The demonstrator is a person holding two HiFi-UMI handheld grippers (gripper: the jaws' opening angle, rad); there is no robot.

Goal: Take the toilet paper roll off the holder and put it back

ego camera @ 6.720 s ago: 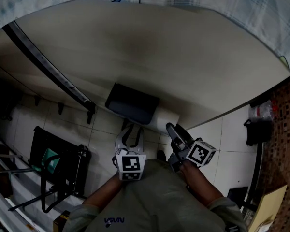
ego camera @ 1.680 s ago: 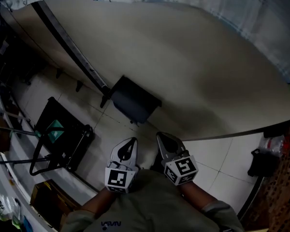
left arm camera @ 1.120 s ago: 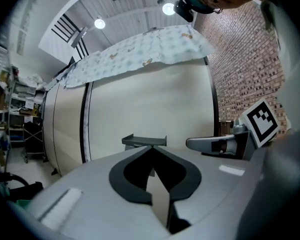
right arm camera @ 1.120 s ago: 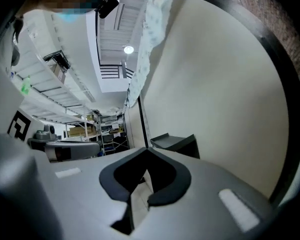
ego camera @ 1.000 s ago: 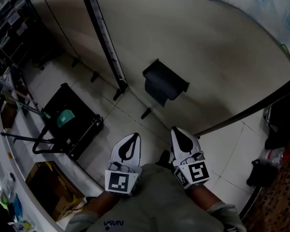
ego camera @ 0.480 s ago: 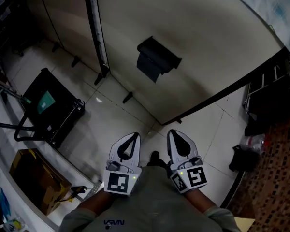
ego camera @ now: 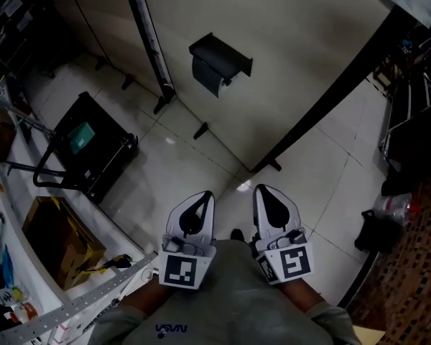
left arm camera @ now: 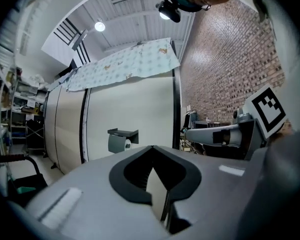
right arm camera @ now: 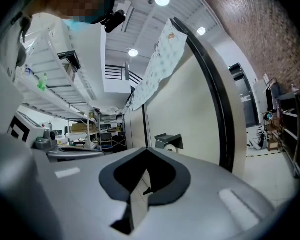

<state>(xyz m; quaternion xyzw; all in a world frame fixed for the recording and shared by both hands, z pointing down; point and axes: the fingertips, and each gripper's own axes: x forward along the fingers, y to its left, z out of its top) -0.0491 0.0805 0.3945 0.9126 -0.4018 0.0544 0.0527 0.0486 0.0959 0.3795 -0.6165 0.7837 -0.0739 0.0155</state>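
The dark toilet paper holder hangs on the beige partition wall, with the roll sitting under its lid. Both gripper views show the holder and the pale roll small and far off. My left gripper and right gripper are held side by side close to my body, well short of the holder. Both are shut with nothing between the jaws. The left gripper's and right gripper's pads meet at the tip.
A black cart with a teal item stands on the tiled floor at left, a cardboard box nearer me. A black post divides the partition panels. Dark shelving and a dark bag are at right.
The holder has shrunk and shifted up in the head view as I backed away from the wall. Both grippers stayed shut and side by side.
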